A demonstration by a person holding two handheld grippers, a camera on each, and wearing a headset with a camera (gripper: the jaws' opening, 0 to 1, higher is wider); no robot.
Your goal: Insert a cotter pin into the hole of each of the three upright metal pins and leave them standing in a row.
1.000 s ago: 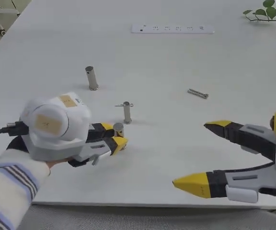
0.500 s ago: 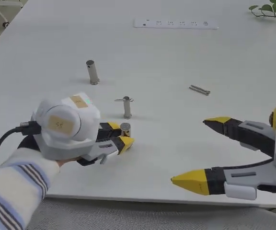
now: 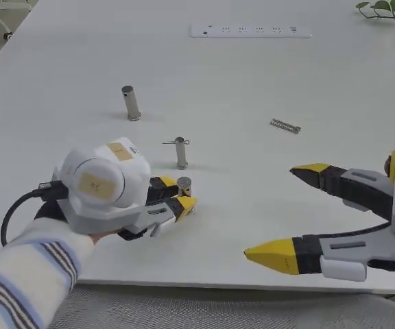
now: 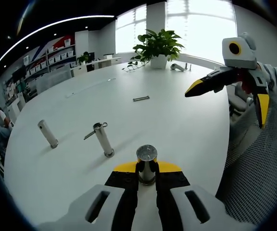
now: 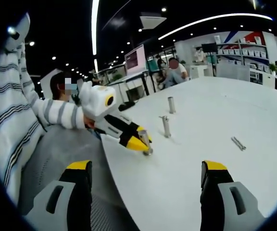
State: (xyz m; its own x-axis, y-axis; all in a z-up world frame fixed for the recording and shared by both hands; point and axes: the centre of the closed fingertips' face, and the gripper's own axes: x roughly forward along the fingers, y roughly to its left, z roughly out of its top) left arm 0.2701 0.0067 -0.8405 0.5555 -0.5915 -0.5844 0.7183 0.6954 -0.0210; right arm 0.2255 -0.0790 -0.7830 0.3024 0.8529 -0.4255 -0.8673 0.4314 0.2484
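Three metal pins stand upright on the white table (image 3: 266, 82). The far pin (image 3: 130, 103) (image 4: 47, 134) (image 5: 170, 104) is bare. The middle pin (image 3: 181, 152) (image 4: 103, 138) (image 5: 166, 126) has a cotter pin through its top. My left gripper (image 3: 184, 197) (image 4: 147, 174) is shut on the near pin (image 3: 183, 185) (image 4: 147, 161) (image 5: 145, 142), holding it upright low by the table's surface. A loose cotter pin (image 3: 284, 126) (image 4: 141, 98) (image 5: 238, 143) lies flat to the right. My right gripper (image 3: 283, 212) (image 5: 147, 167) hovers open at the front right, holding nothing.
A white power strip (image 3: 250, 31) lies at the far side of the table, and a potted plant (image 4: 158, 45) stands beyond it. The table's front edge runs just under both grippers. Other people sit at desks in the background.
My left gripper has carried the near pin a little to the right and toward the front edge, away from the middle pin. The right gripper stays open in about the same place.
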